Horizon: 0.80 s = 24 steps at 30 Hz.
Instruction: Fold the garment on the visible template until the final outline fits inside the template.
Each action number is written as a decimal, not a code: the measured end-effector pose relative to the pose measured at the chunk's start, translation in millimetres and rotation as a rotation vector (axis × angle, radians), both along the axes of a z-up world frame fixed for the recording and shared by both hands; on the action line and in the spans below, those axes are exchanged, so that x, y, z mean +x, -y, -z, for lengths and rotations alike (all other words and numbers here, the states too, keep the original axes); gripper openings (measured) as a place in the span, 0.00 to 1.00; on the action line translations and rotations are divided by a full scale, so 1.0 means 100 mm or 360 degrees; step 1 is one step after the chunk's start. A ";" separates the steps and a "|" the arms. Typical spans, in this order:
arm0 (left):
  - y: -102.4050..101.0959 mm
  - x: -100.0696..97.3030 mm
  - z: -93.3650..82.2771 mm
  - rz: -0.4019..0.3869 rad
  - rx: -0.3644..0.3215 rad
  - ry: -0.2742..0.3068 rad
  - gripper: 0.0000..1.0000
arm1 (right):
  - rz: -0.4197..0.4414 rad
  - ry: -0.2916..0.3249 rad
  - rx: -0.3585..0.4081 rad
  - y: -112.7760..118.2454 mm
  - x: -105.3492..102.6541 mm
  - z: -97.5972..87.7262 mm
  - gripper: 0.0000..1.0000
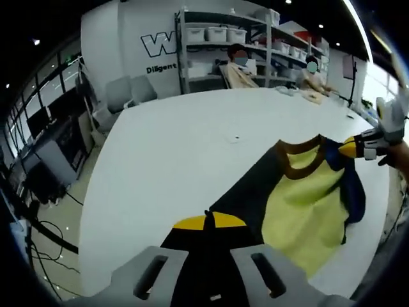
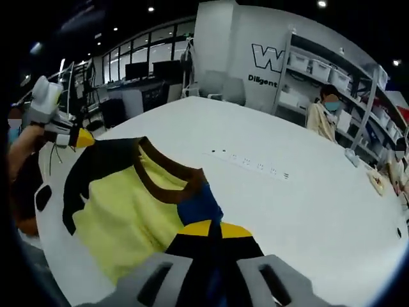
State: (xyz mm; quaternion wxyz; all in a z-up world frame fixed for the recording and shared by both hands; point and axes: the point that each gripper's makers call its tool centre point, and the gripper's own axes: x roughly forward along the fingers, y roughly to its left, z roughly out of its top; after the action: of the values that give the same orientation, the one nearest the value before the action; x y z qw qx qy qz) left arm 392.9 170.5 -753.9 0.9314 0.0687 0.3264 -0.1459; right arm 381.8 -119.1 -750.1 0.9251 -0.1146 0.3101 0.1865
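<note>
1. The shirt (image 1: 300,204), yellow with a brown collar and black and blue panels, is held up over the white worktop (image 1: 192,166), stretched between both grippers; part of it seems to rest on the worktop's near edge.
2. The left gripper (image 1: 209,224) is clenched on a black shoulder of the shirt, its yellow tips pinched together over the cloth.
3. The right gripper (image 2: 214,231) is likewise clenched on the shirt, at the blue part just beside the collar.
4. No template outline can be made out around the shirt, so I cannot tell how it sits against one.
5. Beyond the shirt, people sit at the worktop's far side before shelves (image 2: 332,64) of white bins.
6. Risks, as I judge them: the shirt hangs close to the worktop's edge, so laying it down carelessly could let the hem slide off; uneven pull from either gripper could skew the fold; a thin pinch could slip mid-swing.
</note>
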 end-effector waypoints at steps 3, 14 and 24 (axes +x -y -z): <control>-0.04 0.10 0.08 -0.0011 0.0032 -0.0008 0.01 | -0.0016 0.0014 -0.0029 -0.04 0.13 0.01 0.00; -0.09 0.40 0.35 -0.0105 0.0042 -0.0042 0.01 | 0.0016 0.0027 -0.0012 -0.10 0.56 0.31 0.00; -0.11 0.56 0.63 -0.0140 -0.0004 -0.0147 0.01 | 0.0041 -0.0065 -0.0026 -0.06 0.69 0.68 0.00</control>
State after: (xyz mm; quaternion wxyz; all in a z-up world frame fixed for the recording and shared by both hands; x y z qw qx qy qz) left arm 448.9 181.5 -817.2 0.9209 0.0462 0.3716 -0.1082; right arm 450.5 -113.4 -818.0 0.9200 -0.1143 0.3318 0.1744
